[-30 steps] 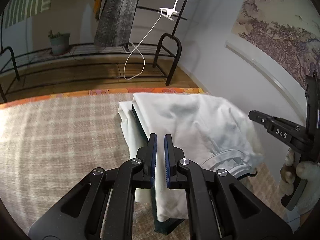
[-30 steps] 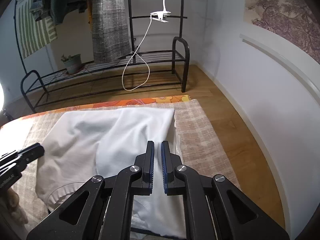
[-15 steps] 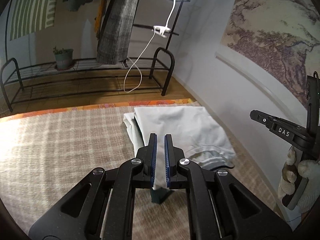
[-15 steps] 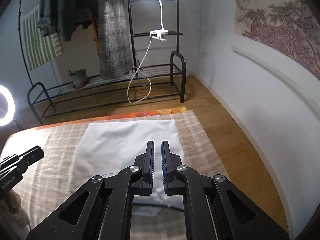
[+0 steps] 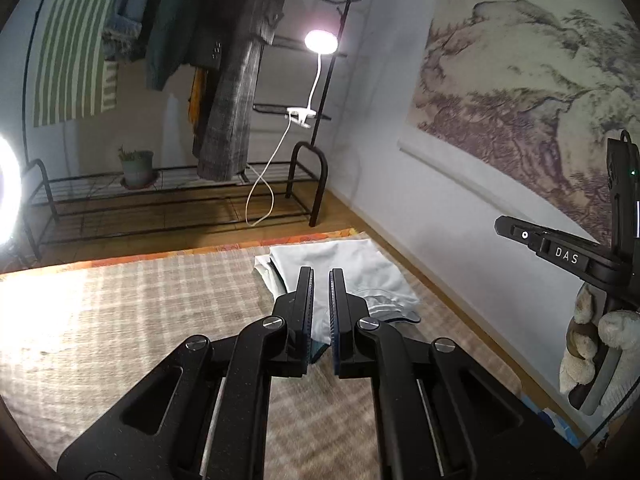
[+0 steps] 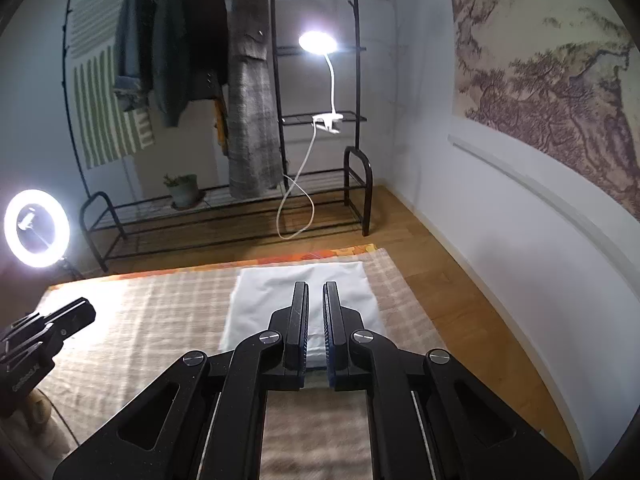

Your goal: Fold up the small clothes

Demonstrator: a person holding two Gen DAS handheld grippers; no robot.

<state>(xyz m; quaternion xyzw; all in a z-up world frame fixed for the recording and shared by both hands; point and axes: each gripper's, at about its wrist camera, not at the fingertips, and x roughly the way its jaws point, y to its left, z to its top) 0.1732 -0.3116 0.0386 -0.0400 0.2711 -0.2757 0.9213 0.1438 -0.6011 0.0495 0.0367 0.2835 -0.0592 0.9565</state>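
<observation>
A folded white garment (image 5: 352, 268) lies on the plaid-covered table (image 5: 140, 312) near its far right corner; it also shows in the right wrist view (image 6: 272, 292) as a neat rectangle. My left gripper (image 5: 320, 274) is raised above and short of the garment, jaws nearly closed with a narrow gap, holding nothing. My right gripper (image 6: 316, 286) is likewise raised above the garment, jaws nearly closed and empty. The right gripper also shows at the right edge of the left wrist view (image 5: 560, 252), and the left gripper at the left edge of the right wrist view (image 6: 44, 332).
A black clothes rack (image 6: 224, 208) with hanging coats, a potted plant (image 6: 182, 190) and a clip lamp (image 6: 318, 44) stands beyond the table. A ring light (image 6: 36, 228) glows at left. The wall (image 6: 520, 240) and wooden floor (image 6: 460, 300) lie to the right.
Both grippers have lifted up and back from the garment, which now lies flat and folded on the table. The view has tilted up toward the rack.
</observation>
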